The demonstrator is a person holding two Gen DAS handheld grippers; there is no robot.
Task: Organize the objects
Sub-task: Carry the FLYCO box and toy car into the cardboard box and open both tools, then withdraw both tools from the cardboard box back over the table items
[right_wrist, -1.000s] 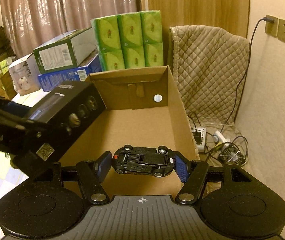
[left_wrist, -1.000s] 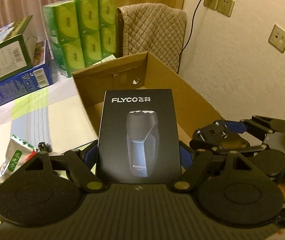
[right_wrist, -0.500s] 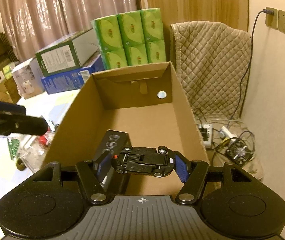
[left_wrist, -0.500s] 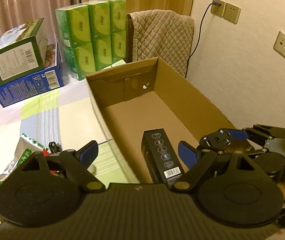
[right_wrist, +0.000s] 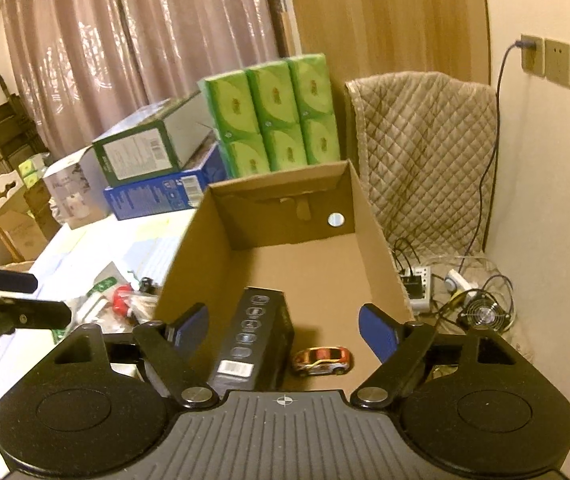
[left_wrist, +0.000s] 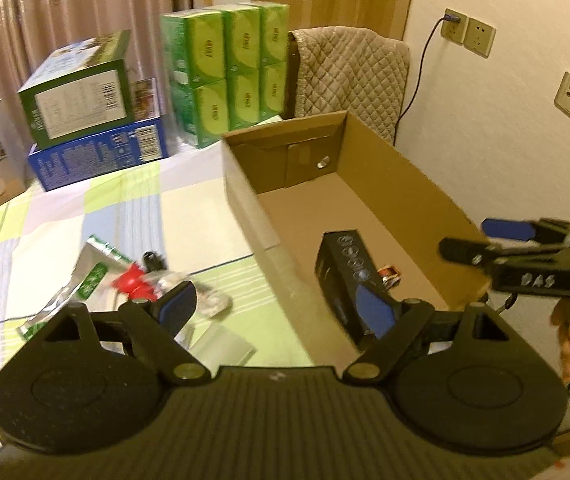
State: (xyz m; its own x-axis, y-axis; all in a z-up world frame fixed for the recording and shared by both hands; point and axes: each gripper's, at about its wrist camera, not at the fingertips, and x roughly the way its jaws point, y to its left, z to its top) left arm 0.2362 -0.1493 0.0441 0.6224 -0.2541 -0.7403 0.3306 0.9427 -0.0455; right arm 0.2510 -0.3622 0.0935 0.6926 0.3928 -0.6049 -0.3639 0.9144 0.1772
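Note:
An open cardboard carton (left_wrist: 405, 184) (right_wrist: 189, 264) stands on the checkered cloth. Inside it, a black shaver box (left_wrist: 345, 264) (right_wrist: 253, 336) rests on its edge near the front left wall. Beside it, a small red and silver toy car (right_wrist: 321, 360) (left_wrist: 391, 272) sits on the carton floor. My right gripper (right_wrist: 285, 328) (left_wrist: 481, 238) hovers above the car, its jaws opening with nothing between them. My left gripper (left_wrist: 277, 306) (right_wrist: 25, 298) is open and empty, straddling the carton's left wall.
Left of the carton lie loose packets and a red-capped item (left_wrist: 133, 280) on the cloth. At the back stand green tissue packs (left_wrist: 229, 72), stacked green and blue boxes (left_wrist: 93, 136) and a quilt-draped chair (right_wrist: 425, 152). Cables, a power strip and a fan (right_wrist: 485, 312) are on the floor at right.
The left gripper let go of the black box, which now stands in the carton, and drew back leftward. The right gripper opened and rose; the toy car dropped to the carton floor.

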